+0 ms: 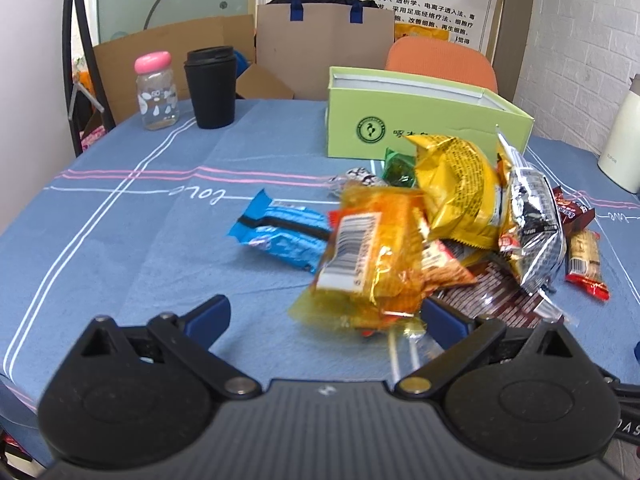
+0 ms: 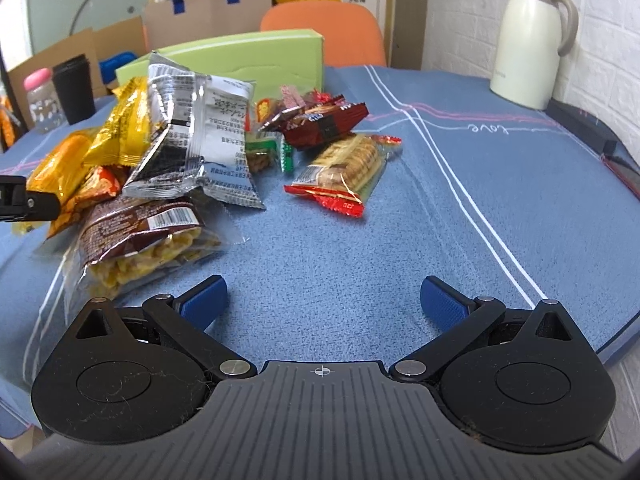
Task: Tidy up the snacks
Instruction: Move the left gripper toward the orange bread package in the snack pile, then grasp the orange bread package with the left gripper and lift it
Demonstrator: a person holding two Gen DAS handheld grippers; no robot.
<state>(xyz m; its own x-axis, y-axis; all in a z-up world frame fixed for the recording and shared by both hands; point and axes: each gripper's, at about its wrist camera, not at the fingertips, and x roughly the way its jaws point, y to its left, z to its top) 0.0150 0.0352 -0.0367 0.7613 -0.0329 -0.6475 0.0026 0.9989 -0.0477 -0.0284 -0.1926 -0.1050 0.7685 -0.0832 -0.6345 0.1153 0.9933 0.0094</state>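
A pile of snack packets lies on the blue tablecloth (image 2: 360,248) in front of an open light green box (image 1: 424,120). An orange packet (image 1: 372,256), blurred, sits at the pile's near edge, its lower corner reaching between the fingers of my left gripper (image 1: 326,316), close to the right one. That gripper is open. Behind it are a blue packet (image 1: 280,232), a yellow bag (image 1: 460,188) and a silver bag (image 1: 532,216). My right gripper (image 2: 324,302) is open over bare cloth. A brown packet (image 2: 136,232) lies to its left, a cracker packet (image 2: 344,168) ahead.
A pink-lidded bottle (image 1: 156,92) and a black cup (image 1: 210,84) stand at the far left. A cream jug (image 2: 532,40) stands at the far right by the wall. A paper bag (image 1: 324,36) and an orange chair (image 1: 440,64) are behind the table. The table's edge curves near right.
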